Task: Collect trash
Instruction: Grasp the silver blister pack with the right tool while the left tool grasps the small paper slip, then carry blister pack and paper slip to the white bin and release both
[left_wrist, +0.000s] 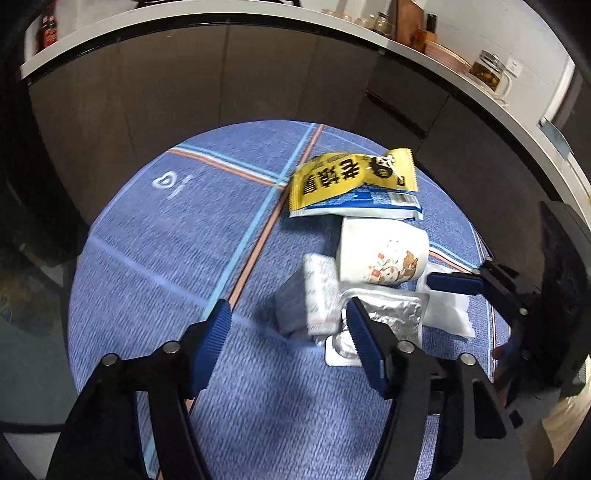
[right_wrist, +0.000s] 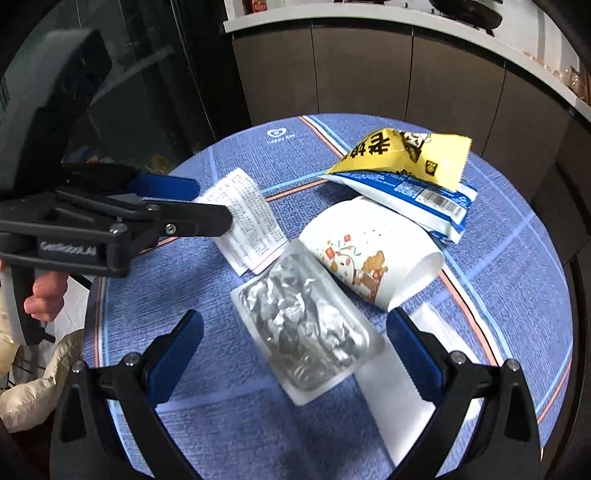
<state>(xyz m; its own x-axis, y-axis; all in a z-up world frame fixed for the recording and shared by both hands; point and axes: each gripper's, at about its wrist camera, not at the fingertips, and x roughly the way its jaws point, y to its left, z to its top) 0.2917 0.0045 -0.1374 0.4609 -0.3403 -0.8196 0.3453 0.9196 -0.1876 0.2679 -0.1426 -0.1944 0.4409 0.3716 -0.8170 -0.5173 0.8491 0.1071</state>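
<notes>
Blue-clothed round table (right_wrist: 229, 424), dark cabinets (right_wrist: 362, 70)

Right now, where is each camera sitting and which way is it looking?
Left wrist: rides on the left gripper, looking along its open fingers across the round table at the paper cup and yellow wrapper, kitchen cabinets behind.
Right wrist: rides on the right gripper, open over the foil blister pack; the left gripper and the person's hand show at left.
Shared: the table, cup, wrapper, blister pack and leaflet.
</notes>
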